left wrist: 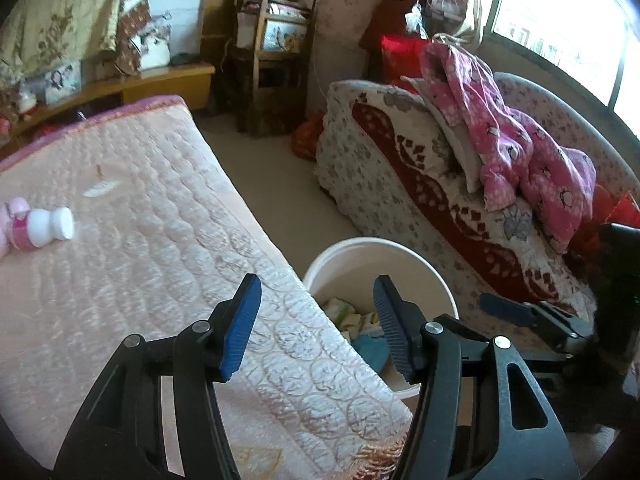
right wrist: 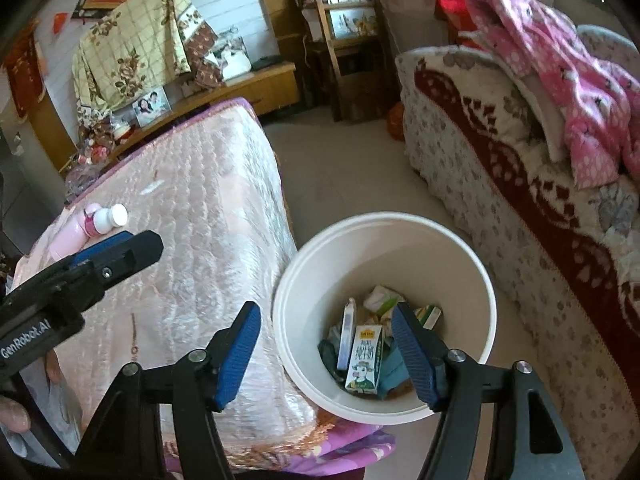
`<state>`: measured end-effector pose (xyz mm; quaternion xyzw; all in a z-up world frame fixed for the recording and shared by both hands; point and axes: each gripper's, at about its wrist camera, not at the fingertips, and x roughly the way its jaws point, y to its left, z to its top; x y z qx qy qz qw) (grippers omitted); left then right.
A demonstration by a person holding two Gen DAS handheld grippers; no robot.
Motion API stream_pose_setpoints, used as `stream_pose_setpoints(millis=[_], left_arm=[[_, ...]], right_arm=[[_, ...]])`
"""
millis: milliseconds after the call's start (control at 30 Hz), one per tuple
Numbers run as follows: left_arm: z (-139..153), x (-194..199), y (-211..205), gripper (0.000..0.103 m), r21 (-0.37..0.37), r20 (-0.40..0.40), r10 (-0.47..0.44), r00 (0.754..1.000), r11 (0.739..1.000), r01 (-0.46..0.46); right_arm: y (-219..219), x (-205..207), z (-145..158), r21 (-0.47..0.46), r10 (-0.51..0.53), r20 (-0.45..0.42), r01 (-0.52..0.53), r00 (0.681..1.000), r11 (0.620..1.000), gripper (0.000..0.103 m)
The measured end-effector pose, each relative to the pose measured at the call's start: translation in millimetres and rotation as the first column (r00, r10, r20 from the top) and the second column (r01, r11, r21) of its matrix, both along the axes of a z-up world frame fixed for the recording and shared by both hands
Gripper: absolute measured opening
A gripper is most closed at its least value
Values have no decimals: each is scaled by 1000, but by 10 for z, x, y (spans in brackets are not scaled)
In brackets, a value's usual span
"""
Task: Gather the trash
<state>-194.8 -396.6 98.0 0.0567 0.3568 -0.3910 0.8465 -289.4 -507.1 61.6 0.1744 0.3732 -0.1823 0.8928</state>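
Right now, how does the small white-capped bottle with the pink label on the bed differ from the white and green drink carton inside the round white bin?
The small white-capped bottle with the pink label lies on its side on the quilted peach bed cover; the white and green drink carton leans among other trash in the round white bin. The bottle is rounded plastic; the carton is a flat-sided box with a printed cartoon figure. Neither is held by a gripper.

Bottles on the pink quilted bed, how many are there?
2: a white-capped plastic bottle with pink label near the bed's left edge, and a pale pink bottle right beside it, partly hidden by a hand-held gripper. More may be hidden.
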Motion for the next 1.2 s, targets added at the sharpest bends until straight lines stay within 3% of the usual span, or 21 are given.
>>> stream_pose_setpoints(millis=[400, 700, 900, 933, 1000, 1200], left_arm=[[404, -343, 353, 57, -56, 124, 23, 992, 998, -16], [573, -477, 644, 57, -83, 156, 54, 986, 996, -42], [656, -545, 827, 57, -111, 180, 77, 981, 992, -57], [666, -553, 872, 58, -119, 183, 84, 979, 991, -63], [686, -560, 925, 71, -128, 186, 94, 978, 989, -71], [736, -602, 1030, 74, -136, 230, 120, 966, 987, -90]], right_arm=[[349, -258, 476, -115, -49, 105, 61, 993, 991, 76], [614, -428, 752, -180, -72, 170, 103, 983, 978, 81], [741, -490, 876, -210, -62, 204, 105, 977, 972, 97], [764, -499, 898, -215, -59, 207, 104, 977, 971, 97], [804, -505, 926, -223, -53, 210, 101, 976, 970, 97], [841, -534, 957, -234, -43, 225, 96, 973, 967, 97]])
